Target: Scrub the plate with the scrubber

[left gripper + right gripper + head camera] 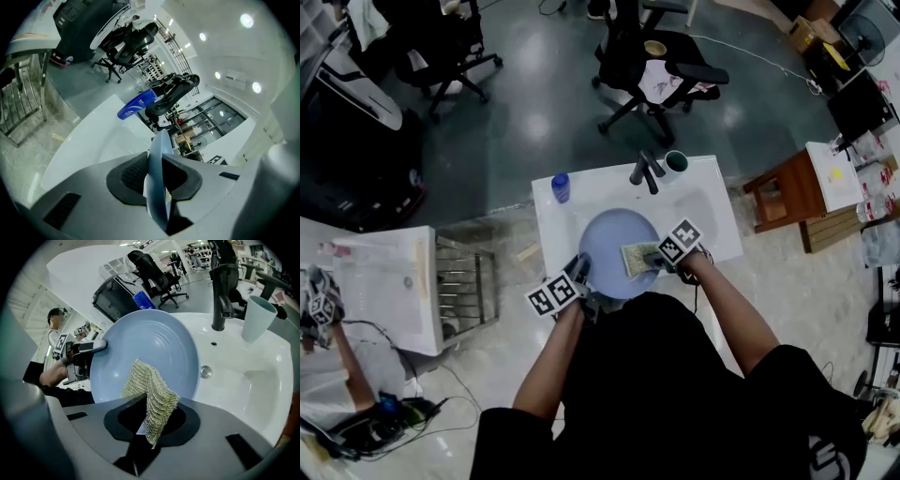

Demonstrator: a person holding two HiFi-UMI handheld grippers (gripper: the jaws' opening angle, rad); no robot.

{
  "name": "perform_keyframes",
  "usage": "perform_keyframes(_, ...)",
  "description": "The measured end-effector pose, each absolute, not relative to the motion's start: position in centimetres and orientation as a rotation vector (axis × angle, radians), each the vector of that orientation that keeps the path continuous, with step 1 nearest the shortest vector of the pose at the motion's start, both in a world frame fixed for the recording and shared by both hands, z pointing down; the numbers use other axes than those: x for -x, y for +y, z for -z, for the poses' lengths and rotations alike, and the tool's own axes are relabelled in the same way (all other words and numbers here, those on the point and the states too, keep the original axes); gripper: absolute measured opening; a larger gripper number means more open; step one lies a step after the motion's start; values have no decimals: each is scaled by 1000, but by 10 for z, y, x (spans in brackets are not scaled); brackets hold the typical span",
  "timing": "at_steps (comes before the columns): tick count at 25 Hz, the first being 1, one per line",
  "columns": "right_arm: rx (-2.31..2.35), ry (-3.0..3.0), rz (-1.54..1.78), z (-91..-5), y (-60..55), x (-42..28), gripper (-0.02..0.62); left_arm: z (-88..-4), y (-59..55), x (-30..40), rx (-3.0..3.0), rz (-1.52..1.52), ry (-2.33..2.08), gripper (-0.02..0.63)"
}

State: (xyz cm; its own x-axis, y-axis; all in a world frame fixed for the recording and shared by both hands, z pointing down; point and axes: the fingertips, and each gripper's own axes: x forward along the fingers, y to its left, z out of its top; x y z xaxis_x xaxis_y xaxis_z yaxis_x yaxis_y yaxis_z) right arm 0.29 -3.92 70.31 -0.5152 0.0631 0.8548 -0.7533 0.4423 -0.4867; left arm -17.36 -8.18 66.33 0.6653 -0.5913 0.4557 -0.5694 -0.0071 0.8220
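**Position.** The plate (pixel 609 248) is over the near half of the sink (pixel 712 216), tilted up with its face toward the right-hand tool. Its lower rim is hidden behind that tool, so whether it rests on the sink cannot be told.

**Left tongs** (pixel 157 180). Clamped on the plate's near-left rim, which stands edge-on between the two pads. Only the rim is taken, so the hold looks shallow.

**Right tongs** (pixel 150 420). Clamped on one end of the scrubber (pixel 152 404), a folded yellow-green mesh. Its free end lies against the lower middle of the plate's face.

**Other items.** The tap (pixel 645 171) and cup (pixel 676 161) are at the far edge and the bottle (pixel 561 187) at the far-left corner. All are well apart from the plate.

**Stage, as judged.** Scrubbing is in hand. No water or suds can be made out on the plate.

**Risks.**
- Plate slip: the plate appears to be carried by one rim grip. Scrubbing pressure on the face, away from that grip, would lever the plate about the pads. It could twist or drop into the sink and chip.
- Loss of the scrubber: the mesh is soft and held by one end. A hard drag could pull it from the pads or fold it under, leaving the tool's hard parts rubbing the plate.
- Incomplete cleaning: the rim section under the left pads cannot be reached without a change of grip.
- Reach: a long stroke toward the far edge could bring the plate's upper rim close to the tap.
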Motion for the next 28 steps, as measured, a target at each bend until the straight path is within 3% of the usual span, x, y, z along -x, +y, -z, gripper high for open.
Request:
perform_keyframes(13,-518,-2196,-1240,-656,-41,-24,64,-692,-89,154,-1484,37,-1012,58)
perform_keyframes(28,-955,-2482,-1193,-624,-13,-117,64,-784,-101,65,-1261,-176,-1026,69)
